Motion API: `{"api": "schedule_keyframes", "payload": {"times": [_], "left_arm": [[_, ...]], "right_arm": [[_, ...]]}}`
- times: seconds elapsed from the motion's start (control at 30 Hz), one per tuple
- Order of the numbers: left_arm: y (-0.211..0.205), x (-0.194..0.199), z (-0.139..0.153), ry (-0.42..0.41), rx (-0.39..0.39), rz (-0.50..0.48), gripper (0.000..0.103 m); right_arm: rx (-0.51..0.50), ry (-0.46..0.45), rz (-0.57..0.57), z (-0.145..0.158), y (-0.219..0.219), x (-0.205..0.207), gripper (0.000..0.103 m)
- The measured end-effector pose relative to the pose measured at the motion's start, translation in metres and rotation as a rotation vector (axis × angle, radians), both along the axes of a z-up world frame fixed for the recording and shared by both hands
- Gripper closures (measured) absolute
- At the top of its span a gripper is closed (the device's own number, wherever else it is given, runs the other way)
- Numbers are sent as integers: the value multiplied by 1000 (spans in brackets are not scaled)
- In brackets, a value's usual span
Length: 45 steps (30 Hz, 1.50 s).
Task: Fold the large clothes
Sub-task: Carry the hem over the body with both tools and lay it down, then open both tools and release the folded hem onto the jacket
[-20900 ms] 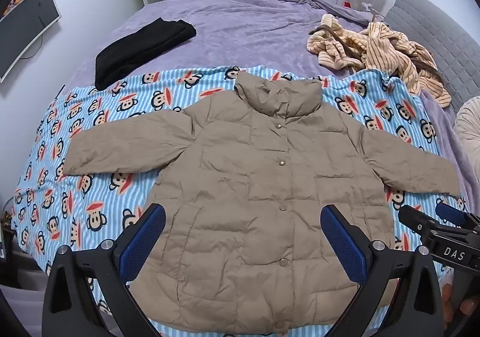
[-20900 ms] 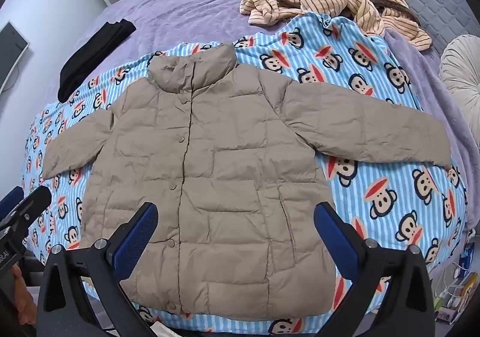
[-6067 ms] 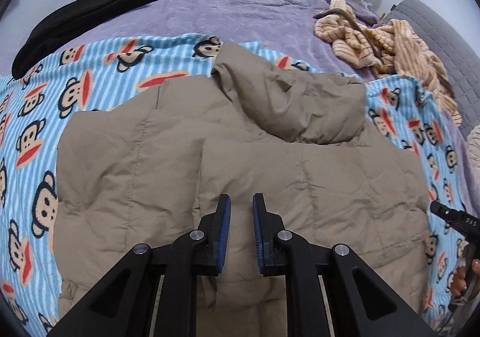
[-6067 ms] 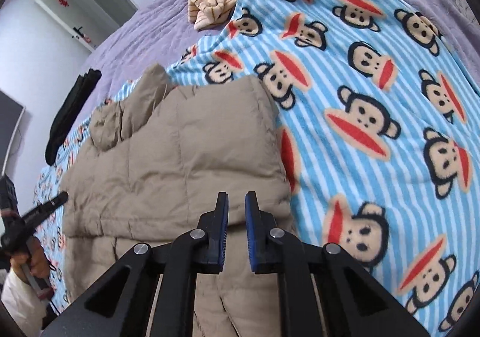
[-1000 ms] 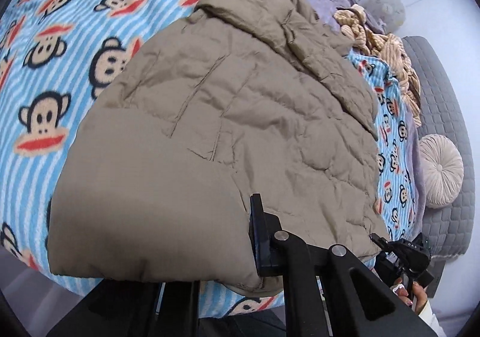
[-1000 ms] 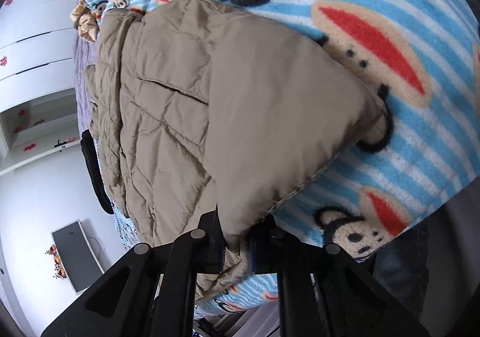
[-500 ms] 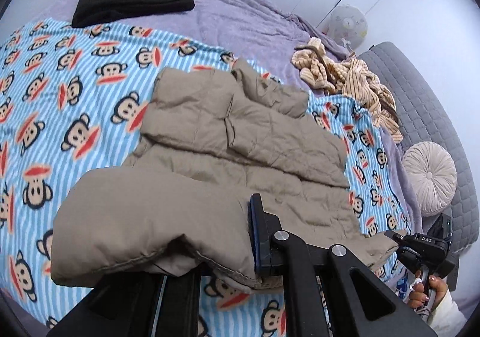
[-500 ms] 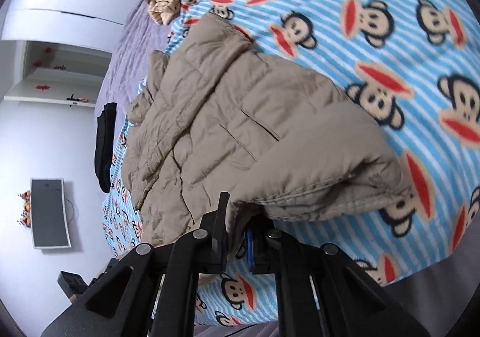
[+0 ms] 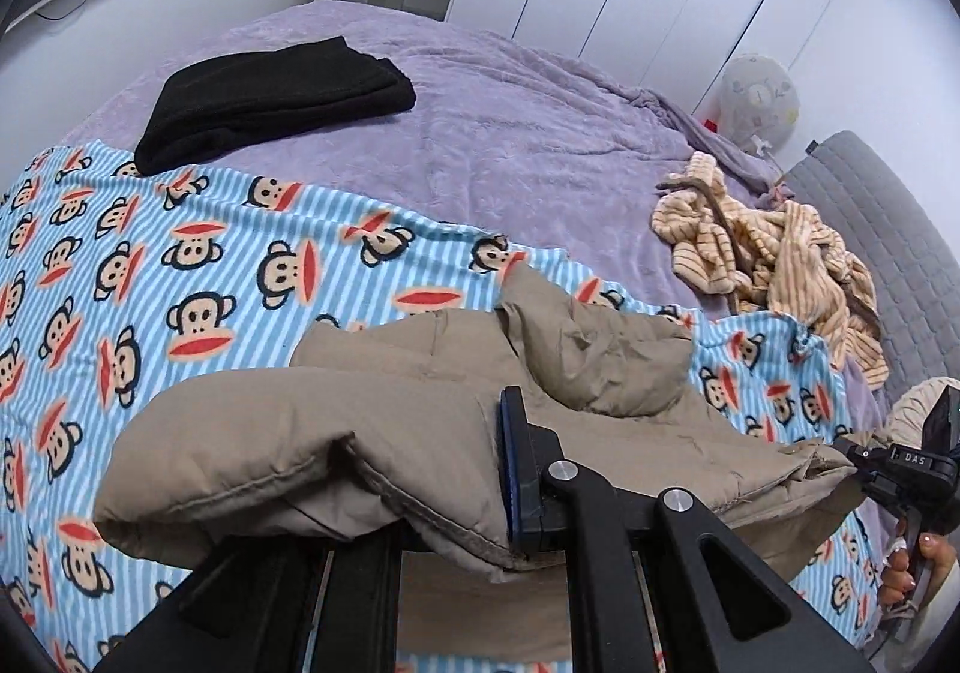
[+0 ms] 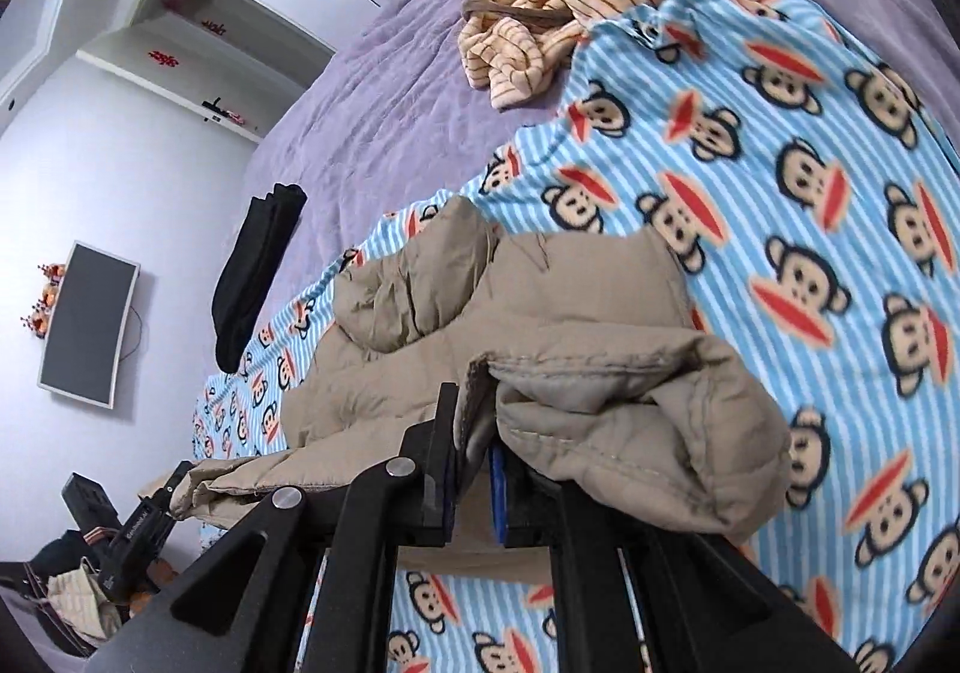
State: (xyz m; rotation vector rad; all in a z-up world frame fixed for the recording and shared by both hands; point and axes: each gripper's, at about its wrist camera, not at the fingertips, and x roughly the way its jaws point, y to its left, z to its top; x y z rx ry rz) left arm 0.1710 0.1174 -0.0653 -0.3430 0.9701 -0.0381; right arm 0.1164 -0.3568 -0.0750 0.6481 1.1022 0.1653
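Where the tan jacket (image 9: 384, 421) drapes over the left gripper (image 9: 480, 493), one finger is hidden under the fabric; both tongs pinch its hem, the right gripper (image 10: 471, 478) likewise, lifting that edge above the monkey-print blanket (image 9: 180, 277) while the collar end lies on it. Beyond lie a black garment (image 9: 276, 97) and a rumpled striped garment (image 9: 768, 247) on the purple bedspread (image 9: 510, 133).

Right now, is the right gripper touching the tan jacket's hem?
Touching. In the right wrist view the right gripper is shut on the tan jacket: a hem fold runs down between its pads, and the padding bulges over the right-hand finger.
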Motion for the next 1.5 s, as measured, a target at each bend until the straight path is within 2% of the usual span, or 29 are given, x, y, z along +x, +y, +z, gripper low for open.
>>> {"api": "schedule_keyframes", "payload": {"times": [0.17, 0.3, 0.4, 0.5, 0.6, 0.67, 0.77, 0.8, 0.83, 0.87, 0.9, 0.93, 1.03, 1.13, 1.2, 1.23, 1.33, 1.4, 1.5], "left_arm": [[6, 59, -64, 115, 51, 9, 90], [2, 89, -119, 200, 85, -15, 89], [-2, 102, -143, 223, 89, -8, 89], [-4, 108, -146, 240, 94, 2, 89], [-5, 103, -133, 225, 115, -24, 89], [-4, 97, -118, 192, 111, -46, 82], [0, 83, -98, 138, 98, -70, 65], [1, 80, -93, 128, 103, -72, 48], [1, 77, -88, 112, 118, -63, 39], [1, 75, -84, 97, 134, -55, 39], [1, 75, -80, 90, 145, -53, 39], [0, 74, -76, 86, 153, -50, 39], [-1, 69, -66, 64, 124, -52, 39], [-21, 61, -63, 44, 81, -145, 40], [-46, 53, -71, 40, 92, -227, 40], [-61, 49, -79, 46, 116, -268, 40], [-95, 49, -111, 89, 153, -315, 40], [-106, 55, -129, 100, 178, -293, 40], [-111, 70, -148, 94, 203, -251, 40]], "right_arm": [[-32, 29, 19, -37, 13, 71, 94], [-71, 71, 24, -77, 25, 107, 94], [-99, 113, 16, -110, 29, 125, 94], [-74, 150, -25, -139, 27, 133, 93], [-50, 165, -47, -151, 24, 136, 93], [-43, 168, -50, -149, 23, 136, 93], [-37, 162, -39, -137, 20, 133, 91], [-37, 155, -30, -132, 19, 132, 89], [-35, 148, -22, -126, 18, 130, 81], [-32, 140, -16, -121, 16, 128, 72], [-32, 130, -14, -117, 17, 126, 48], [-36, 118, -16, -112, 17, 124, 33], [-45, 90, -15, -101, 17, 118, 33], [-13, 79, 3, -95, 21, 111, 36], [-13, 68, 45, -93, 30, 104, 67], [-24, 64, 83, -93, 39, 99, 72], [-74, 58, 191, -105, 69, 89, 74], [-117, 71, 242, -121, 88, 87, 75], [-171, 68, 255, -144, 104, 93, 75]]}}
